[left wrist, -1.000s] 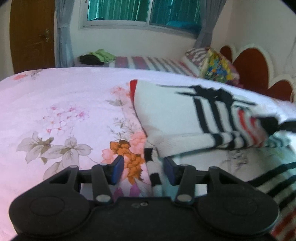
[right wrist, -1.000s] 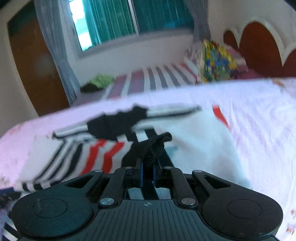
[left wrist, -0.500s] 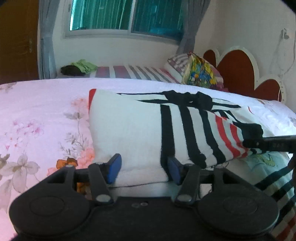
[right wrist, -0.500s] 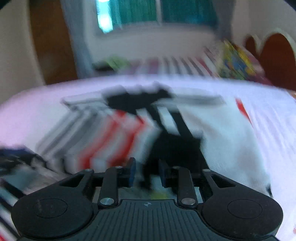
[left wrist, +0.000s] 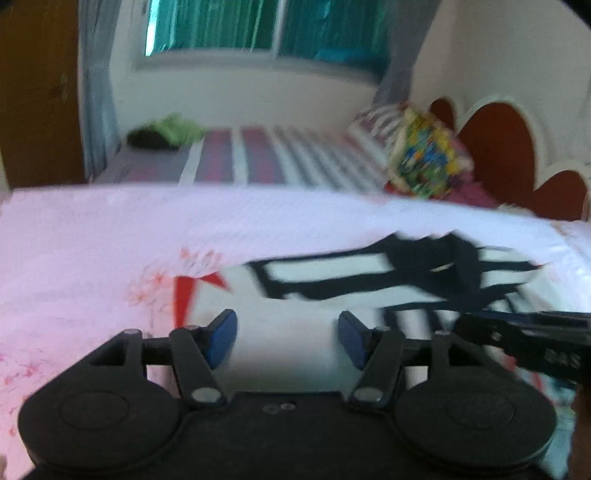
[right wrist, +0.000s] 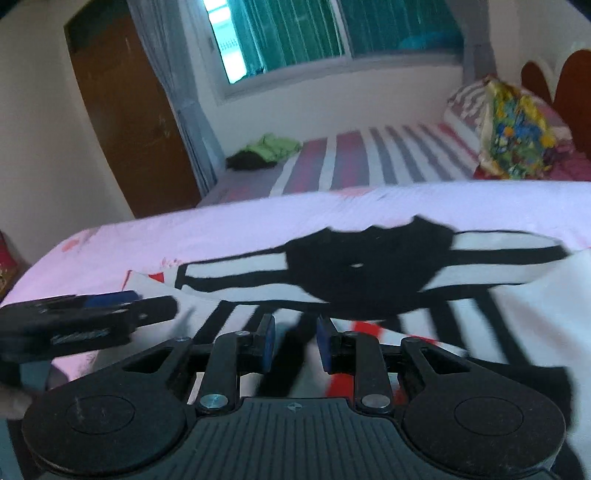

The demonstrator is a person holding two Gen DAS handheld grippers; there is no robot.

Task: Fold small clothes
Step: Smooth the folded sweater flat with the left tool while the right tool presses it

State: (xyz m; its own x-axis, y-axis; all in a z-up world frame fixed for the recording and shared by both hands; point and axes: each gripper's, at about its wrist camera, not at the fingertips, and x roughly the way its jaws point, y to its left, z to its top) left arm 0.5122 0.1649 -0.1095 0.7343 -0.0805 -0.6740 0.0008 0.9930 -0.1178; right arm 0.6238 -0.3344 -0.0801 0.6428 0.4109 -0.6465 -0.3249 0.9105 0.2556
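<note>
Lies spread on pink floral bed (left wrist: 92, 236): white sweater (right wrist: 517, 325) with black and red stripes. Left claw (left wrist: 287, 338) wide open, empty; right claw (right wrist: 294, 341) part-open, fabric between fingers. Beyond: striped bed (right wrist: 369, 162), window (right wrist: 314, 33).

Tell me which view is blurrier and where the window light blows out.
Left wrist view: motion blur smears the striped garment and the far bed, though the left gripper stays sharp. Right wrist view: crisper overall, with blur mainly near the right gripper; the window blows out at its left pane edge.
</note>
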